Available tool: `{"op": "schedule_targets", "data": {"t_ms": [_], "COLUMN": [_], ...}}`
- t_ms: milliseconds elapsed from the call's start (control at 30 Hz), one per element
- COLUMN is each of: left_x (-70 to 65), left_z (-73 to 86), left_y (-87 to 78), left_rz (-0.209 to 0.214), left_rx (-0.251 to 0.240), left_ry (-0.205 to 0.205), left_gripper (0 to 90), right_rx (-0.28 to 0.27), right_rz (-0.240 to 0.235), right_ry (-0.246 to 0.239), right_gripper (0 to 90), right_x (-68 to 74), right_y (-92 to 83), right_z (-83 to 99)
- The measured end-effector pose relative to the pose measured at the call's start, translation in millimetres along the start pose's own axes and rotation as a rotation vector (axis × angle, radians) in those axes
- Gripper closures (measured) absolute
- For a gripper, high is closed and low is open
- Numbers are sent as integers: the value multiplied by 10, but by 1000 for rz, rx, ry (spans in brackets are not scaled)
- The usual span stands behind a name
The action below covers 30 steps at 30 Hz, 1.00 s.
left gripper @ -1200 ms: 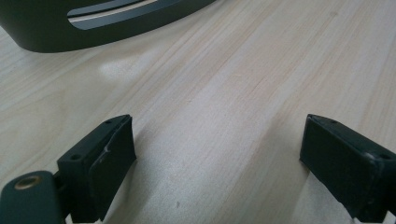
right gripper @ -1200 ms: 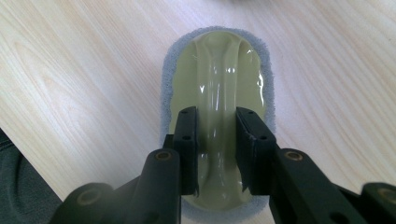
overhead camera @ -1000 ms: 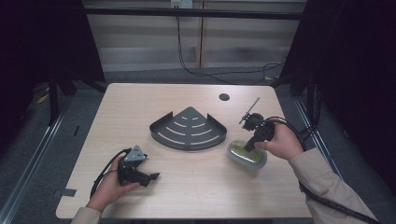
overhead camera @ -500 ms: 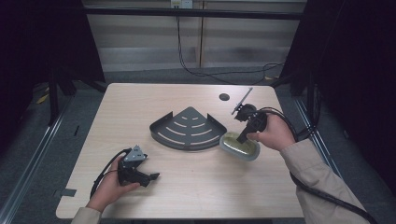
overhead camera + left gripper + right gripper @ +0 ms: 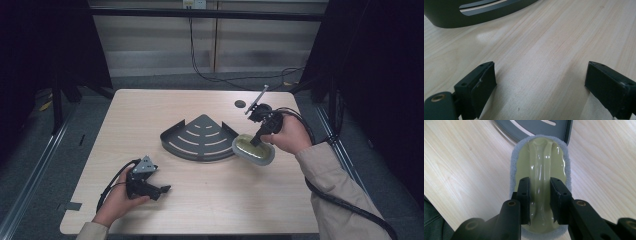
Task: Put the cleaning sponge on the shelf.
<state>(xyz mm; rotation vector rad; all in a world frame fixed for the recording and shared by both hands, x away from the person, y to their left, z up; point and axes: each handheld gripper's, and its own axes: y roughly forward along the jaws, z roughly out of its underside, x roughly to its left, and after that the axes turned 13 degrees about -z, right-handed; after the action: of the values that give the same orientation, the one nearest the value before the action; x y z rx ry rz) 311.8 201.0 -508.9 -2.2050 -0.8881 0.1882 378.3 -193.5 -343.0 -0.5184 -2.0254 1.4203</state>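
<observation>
Scrub pad [image 5: 537, 170]: right gripper [image 5: 540, 197] clamped on its ridge handle; we keep it level toward the corner shelf [image 5: 200, 137] at ten o'clock.

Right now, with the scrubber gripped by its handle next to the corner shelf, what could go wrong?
1. The right hand-held gripper pinches only the scrubber's narrow, glossy handle ridge; the scrubber may slip or twist.
2. The scrubber sits right at the raised rim of the corner shelf; it may catch and shove the shelf.
3. The left hand-held gripper rests open, away from the shelf, so nothing steadies it.
</observation>
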Motion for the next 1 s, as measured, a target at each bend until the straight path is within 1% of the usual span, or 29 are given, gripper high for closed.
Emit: {"op": "schedule_targets", "data": {"t_ms": [67,167,233,333,400,600,667,700,733,767,933,967,1000], "left_x": [0,0,0,0,0,0,0,0,0,0,0,0,0], "left_z": [0,0,0,0,-1,-1,0,-1,-1,0,0,0,-1], "left_y": [0,0,0,0,0,0,0,0,0,0,0,0,0], "left_rz": [0,0,0,0,0,0,0,0,0,0,-1,0,1], "left_rx": [1,0,0,0,1,0,0,1,1,0,0,0,1], "left_ry": [0,0,0,0,0,0,0,0,0,0,1,1,0], "left_gripper": [94,93,94,93,93,93,93,93,93,93,93,92,92], "right_rx": [4,-13,-18,-23,-29,-49,-58,-73,-73,-76,-72,-70,-76], "right_rz": [6,4,13,12,16,14,13,12,12,12,16,18,16], "right_ry": [-3,3,4,9,20,41,52,55,55,71,78,71,81], "right_gripper": [713,713,713,713,713,713,713,713,713,713,713,713,713], "right_x": [-1,-5,-16,-24,-34,-67,-81,-98,-98,-102,-129,-142,-142], "right_y": [-17,-39,-69,-90,-126,-151,-155,-159,-159,-163,-168,-171,-173], "right_z": [-19,-42,-71,-93,-129,-178,-200,-224,-224,-252,-304,-315,-332]}}
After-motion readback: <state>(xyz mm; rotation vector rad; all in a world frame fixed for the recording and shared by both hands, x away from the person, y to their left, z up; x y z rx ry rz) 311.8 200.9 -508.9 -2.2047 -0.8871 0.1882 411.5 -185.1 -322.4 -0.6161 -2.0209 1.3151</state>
